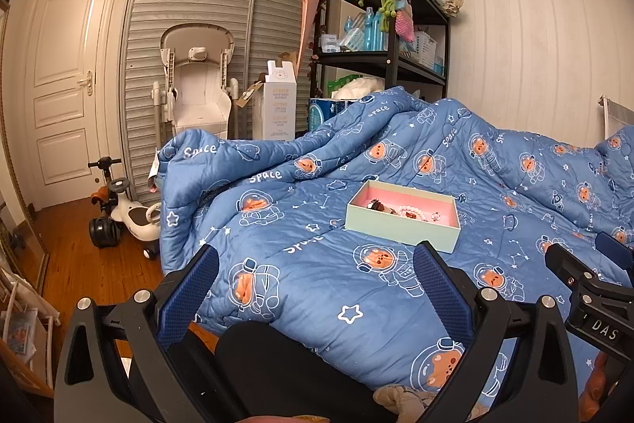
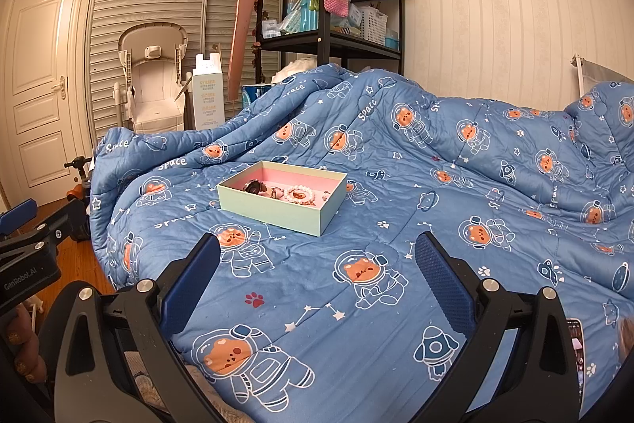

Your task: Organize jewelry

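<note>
A pale green box with a pink inside (image 1: 400,224) lies on the blue space-print quilt (image 1: 317,284). In the right wrist view the box (image 2: 277,211) holds a dark watch (image 2: 253,187), a pink bead bracelet (image 2: 300,194) and other small pieces. My left gripper (image 1: 317,264) is open and empty, held low in front of the box. My right gripper (image 2: 317,252) is open and empty, also short of the box. The right gripper shows at the left wrist view's right edge (image 1: 586,272); the left gripper shows at the right wrist view's left edge (image 2: 31,228).
A black shelf unit (image 1: 396,58) with hanging crochet bags stands behind the bed. A white high chair (image 1: 198,94), a tall white carton (image 1: 279,106) and a ride-on toy (image 1: 126,213) stand on the wooden floor at the left. A phone (image 2: 578,351) lies at the right.
</note>
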Tool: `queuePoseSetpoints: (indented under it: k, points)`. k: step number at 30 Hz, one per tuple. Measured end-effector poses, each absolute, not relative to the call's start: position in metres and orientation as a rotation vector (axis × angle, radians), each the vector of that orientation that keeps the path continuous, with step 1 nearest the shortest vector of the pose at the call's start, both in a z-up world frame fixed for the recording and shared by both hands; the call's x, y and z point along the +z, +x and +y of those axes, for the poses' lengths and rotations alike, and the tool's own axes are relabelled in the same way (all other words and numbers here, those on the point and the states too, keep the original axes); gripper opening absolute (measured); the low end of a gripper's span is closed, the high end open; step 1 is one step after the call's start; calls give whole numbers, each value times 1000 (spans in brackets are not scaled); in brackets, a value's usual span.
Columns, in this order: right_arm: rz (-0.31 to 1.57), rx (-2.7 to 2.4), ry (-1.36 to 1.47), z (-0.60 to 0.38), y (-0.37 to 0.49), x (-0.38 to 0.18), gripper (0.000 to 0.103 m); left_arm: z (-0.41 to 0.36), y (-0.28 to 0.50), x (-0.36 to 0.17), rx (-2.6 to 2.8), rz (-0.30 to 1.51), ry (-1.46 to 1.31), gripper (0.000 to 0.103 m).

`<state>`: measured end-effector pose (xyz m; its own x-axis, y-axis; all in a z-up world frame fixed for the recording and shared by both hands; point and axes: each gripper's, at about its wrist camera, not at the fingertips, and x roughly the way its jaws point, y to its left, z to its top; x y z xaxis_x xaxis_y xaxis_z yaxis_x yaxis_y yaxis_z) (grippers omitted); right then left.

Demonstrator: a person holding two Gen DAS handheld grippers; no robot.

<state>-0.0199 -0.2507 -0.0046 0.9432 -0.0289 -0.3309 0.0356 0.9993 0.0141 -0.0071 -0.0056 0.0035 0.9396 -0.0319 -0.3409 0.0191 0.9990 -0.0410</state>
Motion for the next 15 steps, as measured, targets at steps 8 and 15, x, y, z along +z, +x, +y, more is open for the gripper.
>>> queuePoseSetpoints:
  k: [8, 15]
  points:
    - [337, -33, 20, -251, -20, -5, 97, -6, -8, 4, -31, 346, -38, 97]
    - [337, -33, 20, -251, -20, -4, 97, -6, -8, 5, -33, 345, -38, 97]
